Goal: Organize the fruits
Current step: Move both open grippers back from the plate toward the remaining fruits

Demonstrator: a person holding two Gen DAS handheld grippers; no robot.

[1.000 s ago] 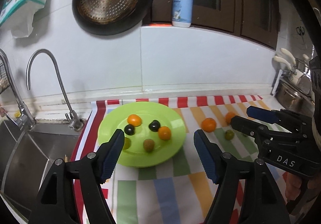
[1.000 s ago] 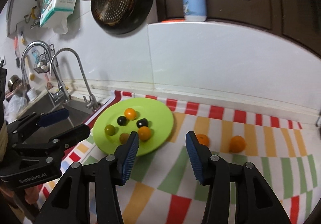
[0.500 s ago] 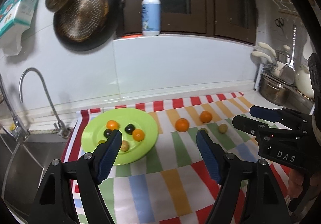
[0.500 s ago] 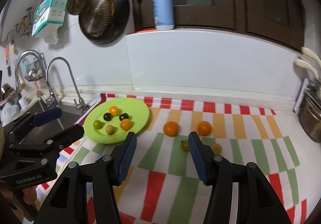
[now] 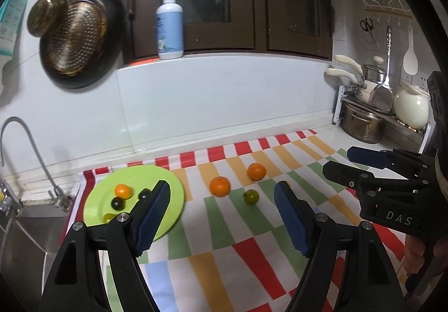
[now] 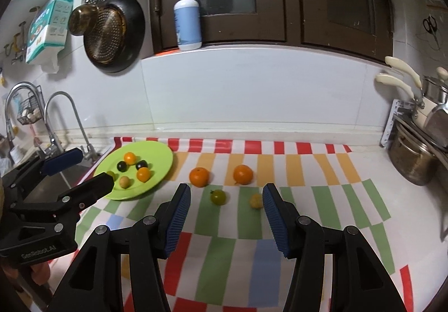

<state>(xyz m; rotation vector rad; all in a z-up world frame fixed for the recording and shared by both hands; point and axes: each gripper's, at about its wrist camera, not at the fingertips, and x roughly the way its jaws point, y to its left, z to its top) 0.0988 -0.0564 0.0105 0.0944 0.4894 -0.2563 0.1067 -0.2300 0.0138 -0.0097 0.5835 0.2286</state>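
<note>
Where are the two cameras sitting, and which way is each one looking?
Left wrist view: sits on the left gripper, looking forward and down over the striped cloth; its open jaws show, and the right gripper with a hand beneath.
Right wrist view: sits on the right gripper, facing the same counter and wall; its open jaws show, with the left gripper at the left edge.
Both share: green plate, two oranges, green tomato, soap bottle.

Pump bottle (image 6: 187,22) on the ledge; pan (image 6: 113,32) hangs on the wall.
</note>
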